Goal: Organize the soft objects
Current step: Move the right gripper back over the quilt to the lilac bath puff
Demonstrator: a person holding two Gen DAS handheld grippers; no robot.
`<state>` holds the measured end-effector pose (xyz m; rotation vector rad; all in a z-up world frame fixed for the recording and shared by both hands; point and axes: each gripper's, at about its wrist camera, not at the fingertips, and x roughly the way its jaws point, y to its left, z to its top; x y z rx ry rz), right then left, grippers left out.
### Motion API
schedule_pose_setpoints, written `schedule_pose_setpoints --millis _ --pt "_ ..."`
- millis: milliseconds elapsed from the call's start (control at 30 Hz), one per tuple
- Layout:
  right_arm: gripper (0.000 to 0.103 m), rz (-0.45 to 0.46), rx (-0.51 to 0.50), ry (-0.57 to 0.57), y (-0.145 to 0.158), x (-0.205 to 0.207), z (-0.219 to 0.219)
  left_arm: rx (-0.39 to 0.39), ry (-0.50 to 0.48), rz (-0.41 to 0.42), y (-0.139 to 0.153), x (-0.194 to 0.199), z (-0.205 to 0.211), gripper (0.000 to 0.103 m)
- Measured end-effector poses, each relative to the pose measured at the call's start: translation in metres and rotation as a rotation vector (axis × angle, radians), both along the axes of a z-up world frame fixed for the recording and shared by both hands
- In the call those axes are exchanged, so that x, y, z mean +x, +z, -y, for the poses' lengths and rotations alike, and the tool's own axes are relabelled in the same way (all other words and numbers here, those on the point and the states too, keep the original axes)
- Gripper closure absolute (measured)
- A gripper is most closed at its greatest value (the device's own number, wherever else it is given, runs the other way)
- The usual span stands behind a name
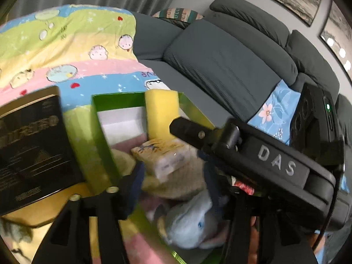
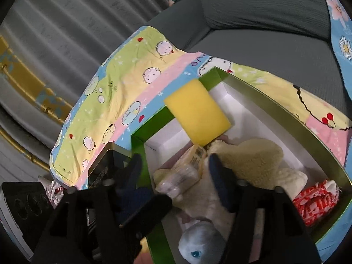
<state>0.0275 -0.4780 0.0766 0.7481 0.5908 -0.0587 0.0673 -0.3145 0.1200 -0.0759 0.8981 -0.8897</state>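
Right wrist: red-white cloth (image 2: 314, 200), box corner (image 2: 343, 176)

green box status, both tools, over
Left tool open, right tool open, nothing gripped. Green box holds yellow sponge, cream plush, tissue pack. Nothing blocking.

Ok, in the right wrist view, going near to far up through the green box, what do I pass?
Blue-eyed grey plush toy → clear-wrapped yellow packet → yellow sponge propped at the far end → far corner of the green box → cartoon-print blanket → grey sofa.
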Motion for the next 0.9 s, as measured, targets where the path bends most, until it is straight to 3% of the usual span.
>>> schedule_pose_setpoints --millis 100,267,433,533,667,767,900 --pt "0.023 0.013 -0.042 -0.001 0.006 -0.006 -0.008 0.001 0.05 0.036 0.007 -0.012 -0.022 0.032" --pt "0.02 0.039 -0.066 0.025 0.015 -0.012 -0.027 -0.002 0.147 0.068 0.018 -0.031 -0.077 0.025" --pt "0.011 0.075 -0.111 0.089 0.026 -0.02 -0.061 -0.02 0.291 0.104 0.024 -0.054 -0.153 0.024" --pt "0.005 0.103 -0.123 0.145 0.033 -0.026 -0.087 0.027 0.404 0.108 0.021 -0.066 -0.197 0.021" --pt "0.003 0.114 -0.155 0.272 0.034 -0.024 -0.13 0.102 0.542 0.13 0.006 -0.082 -0.26 0.02" --pt "0.003 0.095 -0.178 0.332 0.032 -0.018 -0.165 0.099 0.65 0.094 -0.018 -0.092 -0.303 0.02" --pt "0.004 0.069 -0.17 0.449 0.023 -0.007 -0.214 0.082 0.732 -0.001 -0.041 -0.091 -0.332 0.02"
